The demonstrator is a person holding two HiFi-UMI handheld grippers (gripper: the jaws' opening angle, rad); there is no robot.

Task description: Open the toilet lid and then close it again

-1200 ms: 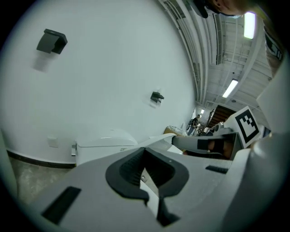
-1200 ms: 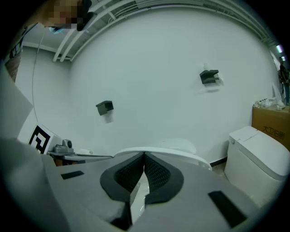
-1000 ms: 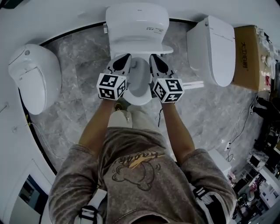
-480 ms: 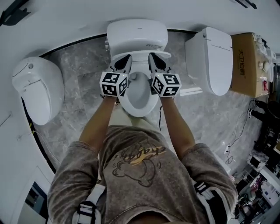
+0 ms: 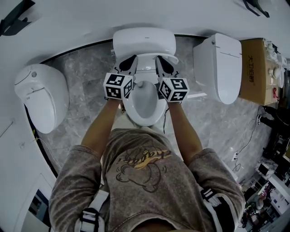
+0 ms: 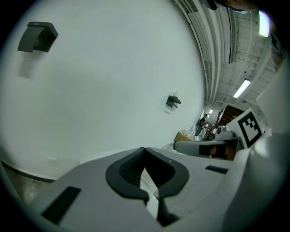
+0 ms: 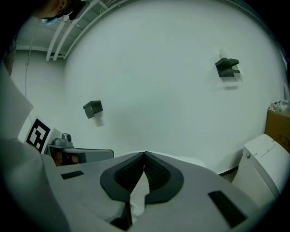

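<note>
Left gripper (image 5: 130, 60) and right gripper (image 5: 161, 60) side by side above open bowl (image 5: 144, 102), tips against bottom part of toilet lid (image 5: 144, 41). Both pairs of jaws together, nothing held between them. Lid up, leaning back by wall (image 5: 68, 27). Jaws can only push, not hold, so lid may slip off tips and drop with bang onto bowl. One side pulled more than other: lid may twist

Three toilets (image 5: 41, 97) (image 5: 144, 43) (image 5: 222, 68), two tongs (image 5: 128, 63) (image 5: 163, 63), one cardboard box (image 5: 254, 63) and two dark wall brackets (image 5: 13, 20) (image 5: 252, 6) show.
</note>
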